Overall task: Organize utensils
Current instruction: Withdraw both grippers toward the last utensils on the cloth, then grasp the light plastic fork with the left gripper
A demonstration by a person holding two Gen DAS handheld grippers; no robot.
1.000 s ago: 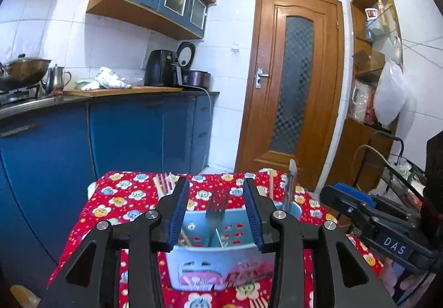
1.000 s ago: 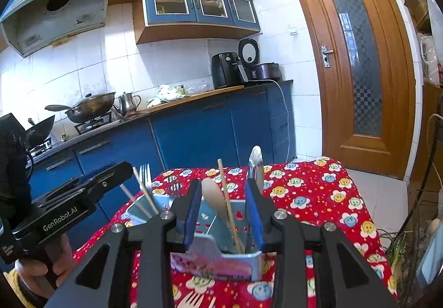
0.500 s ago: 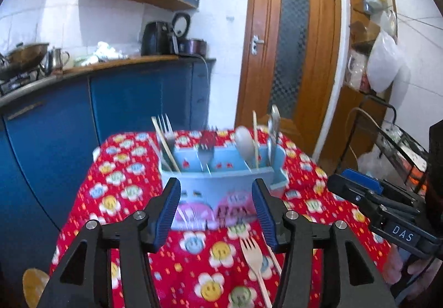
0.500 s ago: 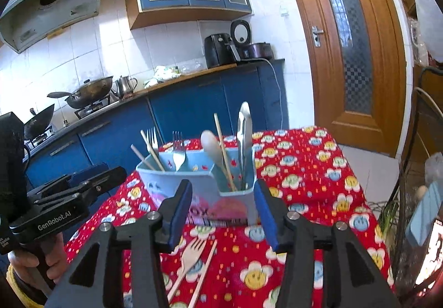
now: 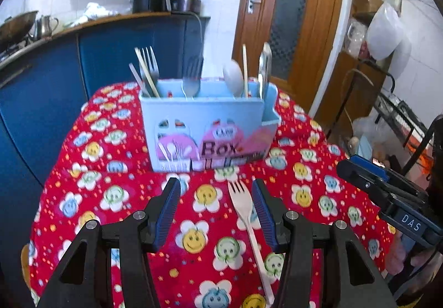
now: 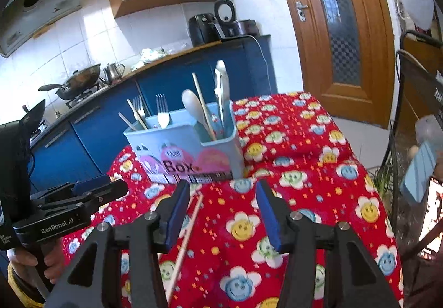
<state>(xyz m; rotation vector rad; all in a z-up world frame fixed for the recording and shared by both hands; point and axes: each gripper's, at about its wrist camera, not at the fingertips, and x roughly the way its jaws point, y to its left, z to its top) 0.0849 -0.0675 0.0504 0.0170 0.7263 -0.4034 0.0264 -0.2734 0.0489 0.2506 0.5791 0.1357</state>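
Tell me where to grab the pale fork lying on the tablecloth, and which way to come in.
Grip the pale fork on its narrow handle just behind the tines, coming down from above. It lies flat on the red tablecloth, tines toward the blue utensil box, so only its thin side edges offer a pinch. The open left gripper already has it near its right finger; centre it first.

A table under a red flower-print tablecloth carries a pale blue utensil box, whose end compartment holds the upright tongs. On the cloth in front of the tongs' box lie a pale plastic fork and a single wooden chopstick.
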